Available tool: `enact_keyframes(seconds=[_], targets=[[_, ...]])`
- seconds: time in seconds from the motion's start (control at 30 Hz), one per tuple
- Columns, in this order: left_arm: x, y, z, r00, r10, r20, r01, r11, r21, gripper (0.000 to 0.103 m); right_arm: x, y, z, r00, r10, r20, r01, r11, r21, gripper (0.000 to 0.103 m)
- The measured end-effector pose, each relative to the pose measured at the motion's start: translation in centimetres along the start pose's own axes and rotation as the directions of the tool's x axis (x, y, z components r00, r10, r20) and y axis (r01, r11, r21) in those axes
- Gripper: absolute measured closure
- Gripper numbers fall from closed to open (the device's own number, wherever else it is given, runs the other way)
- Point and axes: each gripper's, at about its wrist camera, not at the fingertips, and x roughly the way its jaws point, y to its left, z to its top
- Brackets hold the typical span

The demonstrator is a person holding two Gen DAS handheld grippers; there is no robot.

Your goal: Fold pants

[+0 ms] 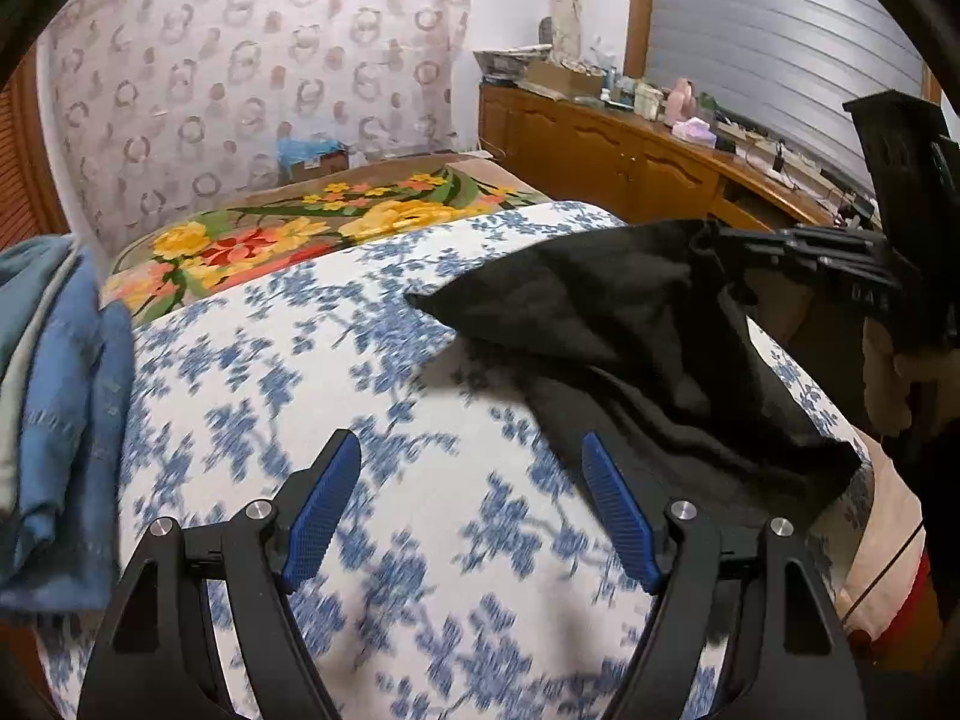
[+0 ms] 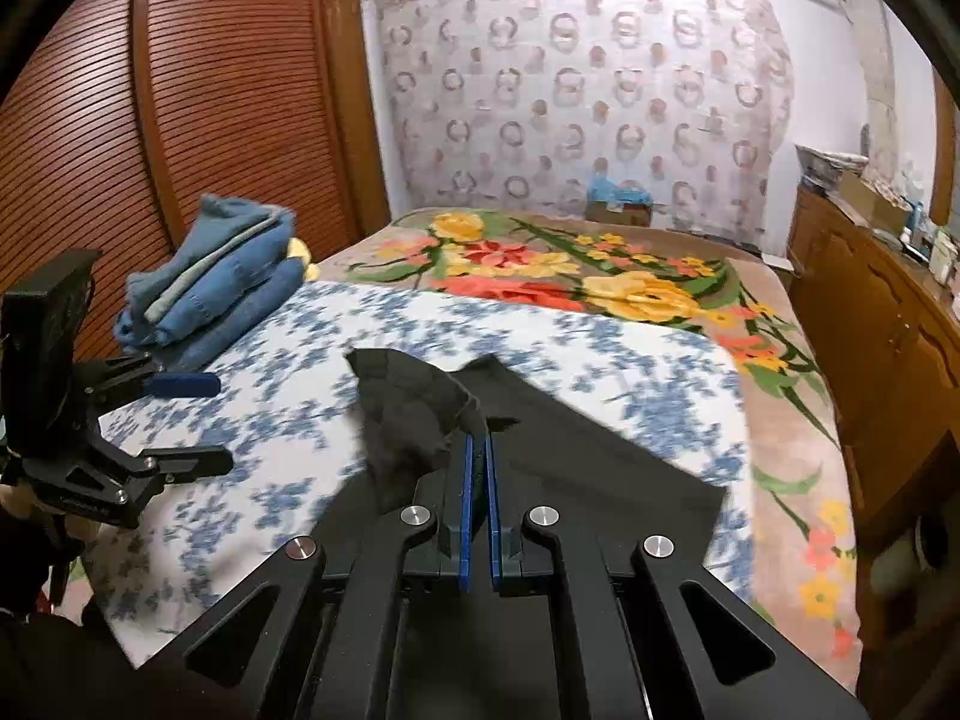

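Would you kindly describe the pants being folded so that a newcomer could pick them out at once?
Start at the bed, on the white sheet with blue flowers laid over the bright floral blanket. The black pants lie near its front edge, one part pinched in the right gripper. They are the only black garment; the blue folded clothes sit stacked at the sheet's far left.

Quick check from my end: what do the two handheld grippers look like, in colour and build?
Both match. The left gripper and right gripper have black frames with cut-out openings, round silver pivot bolts and two long fingers lined with ribbed blue pads. Each carries a boxy black block on top. No cable or sleeve is clearly visible.
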Motion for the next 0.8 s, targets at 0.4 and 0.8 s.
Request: enact_keyframes(seconds=[0.4, 0.8], targets=[[5.6, -2.1, 3.8, 0.998, -0.015, -0.064, 0.017, 0.999, 0.037, 0.026, 3.4, -5.4, -0.6, 0.998, -0.052, -0.043, 0.056, 0.993, 0.103, 0.099], [8.8, -2.4, 4.0, 0.993, -0.026, -0.115, 0.030, 0.999, 0.037, 0.026, 2.8, -6.8, -0.6, 0.993, -0.088, -0.084, 0.100, 0.982, 0.162, 0.083]])
